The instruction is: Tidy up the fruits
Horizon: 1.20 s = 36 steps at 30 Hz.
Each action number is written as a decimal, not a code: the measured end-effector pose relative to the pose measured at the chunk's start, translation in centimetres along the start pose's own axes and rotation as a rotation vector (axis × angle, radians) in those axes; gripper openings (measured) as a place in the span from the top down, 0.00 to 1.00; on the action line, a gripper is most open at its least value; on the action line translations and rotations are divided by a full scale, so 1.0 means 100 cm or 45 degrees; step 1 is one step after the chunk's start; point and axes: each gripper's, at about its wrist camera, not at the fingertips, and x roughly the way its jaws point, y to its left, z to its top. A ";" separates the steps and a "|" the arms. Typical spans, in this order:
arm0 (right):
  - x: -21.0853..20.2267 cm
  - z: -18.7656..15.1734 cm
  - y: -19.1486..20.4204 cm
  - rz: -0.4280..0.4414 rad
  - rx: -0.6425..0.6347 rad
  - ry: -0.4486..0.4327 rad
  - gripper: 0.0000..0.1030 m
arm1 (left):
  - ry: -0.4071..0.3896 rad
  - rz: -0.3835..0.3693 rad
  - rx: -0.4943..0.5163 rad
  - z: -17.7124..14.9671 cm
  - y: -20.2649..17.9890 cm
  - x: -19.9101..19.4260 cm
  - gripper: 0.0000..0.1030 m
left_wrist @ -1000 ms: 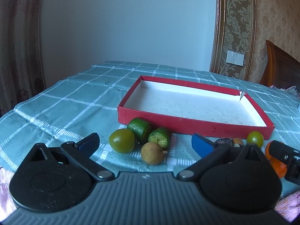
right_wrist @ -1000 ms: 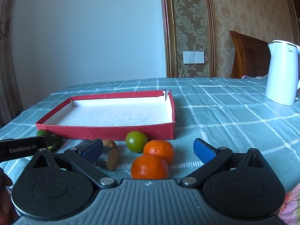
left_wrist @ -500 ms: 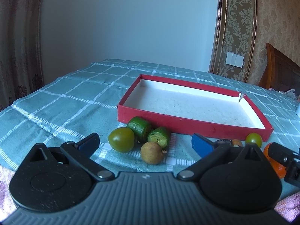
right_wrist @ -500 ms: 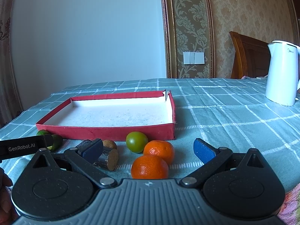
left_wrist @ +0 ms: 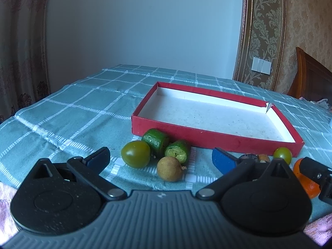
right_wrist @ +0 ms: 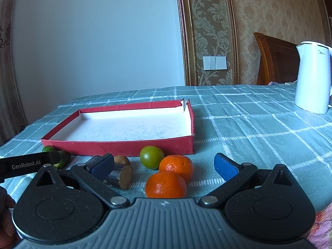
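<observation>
Red cardboard forms the shallow tray [left_wrist: 215, 138], white and speckled inside, lying on a teal checked tablecloth [left_wrist: 68, 114] with nothing in it. All the fruit lies on the cloth just in front of the tray's near wall.

The left gripper [left_wrist: 160, 158] has its blue-padded jaws spread wide and holds nothing. Between them sit a smooth round green fruit [left_wrist: 135, 154], two stubby green cut pieces [left_wrist: 156, 141] with pale flesh showing, and a rough tan longan [left_wrist: 168, 168] nearest the gripper.

The right gripper [right_wrist: 164, 164] is also wide open and empty. Two dimpled tangerines [right_wrist: 166, 184] lie touching each other between its jaws, a glossy green fruit [right_wrist: 151, 157] just behind them against the tray wall. By its left finger [right_wrist: 102, 164] rests a short dark cylinder with a brown cut end [right_wrist: 121, 176] and a small brown fruit [right_wrist: 122, 160]. A white kettle [right_wrist: 313, 78] stands well apart, far right.
</observation>
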 end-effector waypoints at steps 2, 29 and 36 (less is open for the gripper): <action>0.000 0.000 0.000 -0.001 0.005 -0.003 0.00 | -0.003 -0.001 -0.007 0.000 0.001 -0.001 0.00; -0.003 -0.001 -0.001 -0.021 0.019 -0.018 0.00 | -0.016 0.016 -0.013 0.001 0.002 -0.002 0.00; -0.003 0.000 -0.001 -0.020 0.018 -0.017 0.00 | -0.016 0.013 -0.016 0.000 0.002 -0.002 0.00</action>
